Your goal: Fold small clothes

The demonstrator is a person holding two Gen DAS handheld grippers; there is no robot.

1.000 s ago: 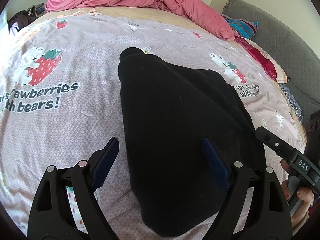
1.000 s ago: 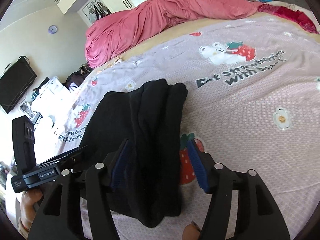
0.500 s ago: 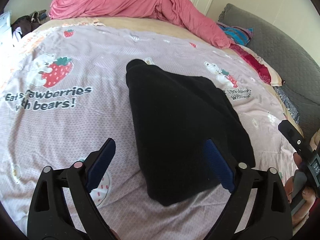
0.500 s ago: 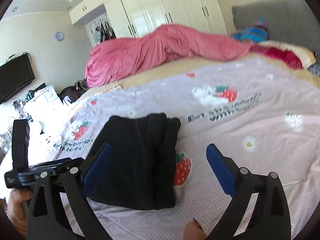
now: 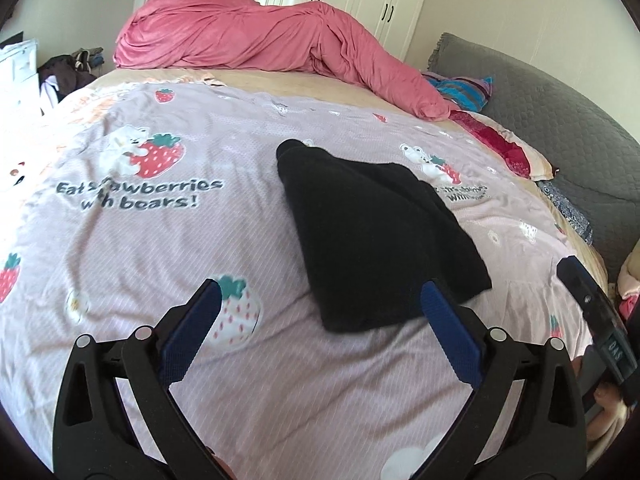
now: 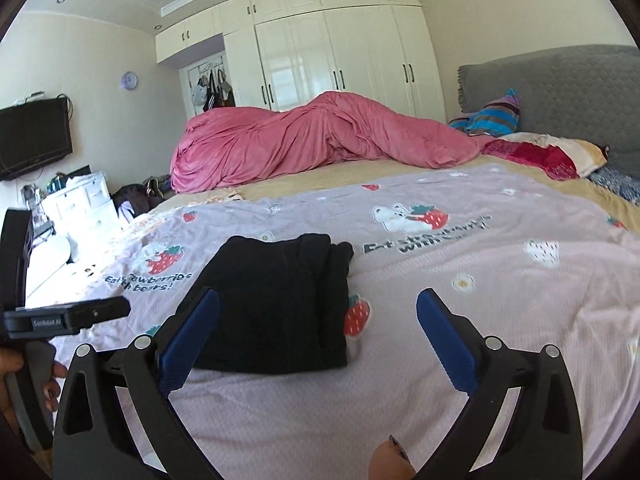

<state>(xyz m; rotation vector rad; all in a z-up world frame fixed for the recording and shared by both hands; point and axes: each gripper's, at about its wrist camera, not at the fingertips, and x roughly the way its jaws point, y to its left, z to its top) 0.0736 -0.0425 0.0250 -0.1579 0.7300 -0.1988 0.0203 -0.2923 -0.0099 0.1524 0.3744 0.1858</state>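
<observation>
**Both grippers free above the folded black garment**

The left gripper [image 5: 320, 336] hangs with jaws spread wide and empty; the right gripper [image 6: 318, 340] likewise. The black garment [image 5: 372, 236] lies folded on the strawberry-print sheet [image 5: 140, 240], at one o'clock from the left gripper and eleven o'clock from the right, long axis running away toward twelve. Neither touches it; both look about equally near. A pink duvet [image 6: 320, 136] sits well apart at twelve; nothing blocks the reach.

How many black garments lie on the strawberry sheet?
1: a folded black garment lies flat mid-sheet, ahead of both open grippers, touching neither. Its stacked layers show at the right edge in the right wrist view; anything underneath is hidden.
</observation>
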